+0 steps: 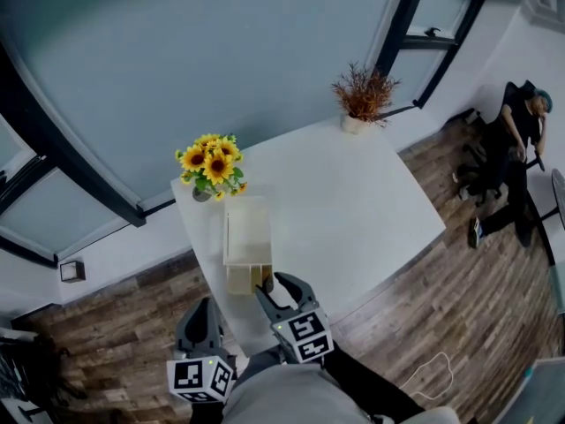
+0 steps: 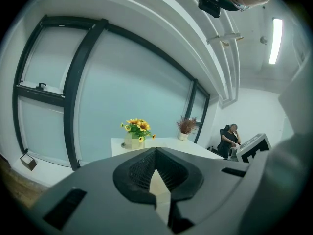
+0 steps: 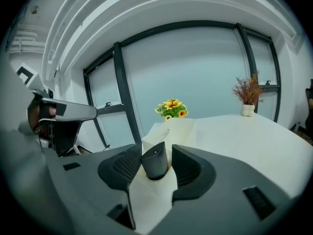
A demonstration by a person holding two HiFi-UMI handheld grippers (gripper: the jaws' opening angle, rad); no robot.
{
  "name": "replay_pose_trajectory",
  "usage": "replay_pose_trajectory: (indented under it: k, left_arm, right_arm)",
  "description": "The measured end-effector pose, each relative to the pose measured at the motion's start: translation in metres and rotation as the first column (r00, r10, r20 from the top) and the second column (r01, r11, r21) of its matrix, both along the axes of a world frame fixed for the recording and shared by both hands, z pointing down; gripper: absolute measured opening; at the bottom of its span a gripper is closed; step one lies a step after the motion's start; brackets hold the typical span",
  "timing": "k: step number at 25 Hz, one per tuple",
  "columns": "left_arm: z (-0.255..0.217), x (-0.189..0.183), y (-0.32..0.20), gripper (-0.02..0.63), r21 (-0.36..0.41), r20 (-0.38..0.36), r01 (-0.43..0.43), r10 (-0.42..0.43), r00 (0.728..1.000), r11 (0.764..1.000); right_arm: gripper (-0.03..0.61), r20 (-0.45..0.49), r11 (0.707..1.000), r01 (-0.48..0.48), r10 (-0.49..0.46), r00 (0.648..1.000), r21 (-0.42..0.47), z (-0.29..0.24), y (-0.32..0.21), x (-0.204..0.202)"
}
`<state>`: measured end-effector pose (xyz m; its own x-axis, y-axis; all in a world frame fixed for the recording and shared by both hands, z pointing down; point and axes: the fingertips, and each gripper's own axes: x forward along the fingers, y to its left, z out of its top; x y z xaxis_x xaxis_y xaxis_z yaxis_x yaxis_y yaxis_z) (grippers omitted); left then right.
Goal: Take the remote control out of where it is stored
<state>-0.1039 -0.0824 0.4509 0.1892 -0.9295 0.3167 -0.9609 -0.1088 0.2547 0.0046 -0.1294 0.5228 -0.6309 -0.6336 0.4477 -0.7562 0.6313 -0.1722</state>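
Note:
A dark grey remote control (image 3: 155, 163) stands upright in the near end of a cream storage box (image 1: 246, 237) on the white table (image 1: 353, 201). My right gripper (image 1: 281, 291) is at that end of the box. In the right gripper view its pads sit on both sides of the remote's top, so the right gripper (image 3: 156, 154) is shut on it. My left gripper (image 1: 206, 307) hangs off the table's near left corner. In the left gripper view the left gripper (image 2: 155, 156) is shut with nothing between its pads.
A vase of sunflowers (image 1: 212, 166) stands just beyond the box. A pot of dried plants (image 1: 362, 95) is at the table's far corner by the glass wall. A person sits in a chair (image 1: 516, 148) at the right. Wooden floor surrounds the table.

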Motion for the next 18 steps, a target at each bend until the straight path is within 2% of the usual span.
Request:
replay_pose_trajectory:
  k: [18]
  left_arm:
    - [0.004,-0.006,-0.008,0.008,-0.007,0.001,0.008,-0.008,1.0,1.0]
  right_arm:
    - [0.17,-0.054,0.999,-0.019,0.018,0.998,-0.032,0.021,-0.002,-0.003]
